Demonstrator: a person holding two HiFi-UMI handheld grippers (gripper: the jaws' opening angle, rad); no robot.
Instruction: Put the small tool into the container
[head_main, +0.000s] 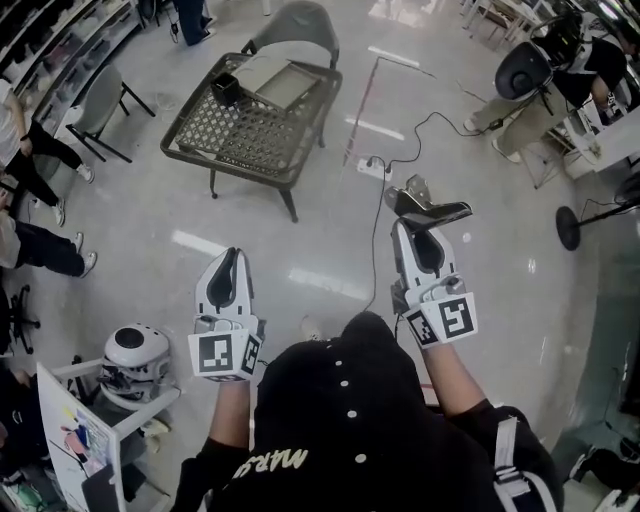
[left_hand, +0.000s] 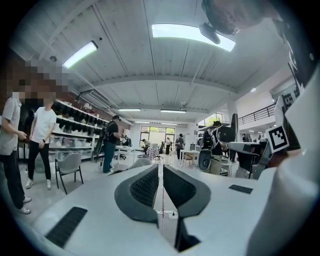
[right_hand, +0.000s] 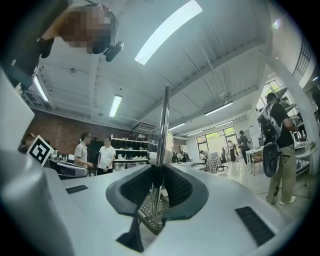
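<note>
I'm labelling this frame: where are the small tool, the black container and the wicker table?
small tool (head_main: 440, 210), head view, dark flat part.
black container (head_main: 225, 91), head view, side wall.
wicker table (head_main: 252, 132), head view, bare woven top.

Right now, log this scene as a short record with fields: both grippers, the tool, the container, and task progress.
left gripper: jaws together, nothing between them
right gripper: shut on the small tool
small tool: thin metal piece, seen edge-on, sticking out past the jaws
container: black, on the wicker table, near one corner
wicker table: on the floor ahead, apart from both grippers
progress: tool not yet in the container
</note>
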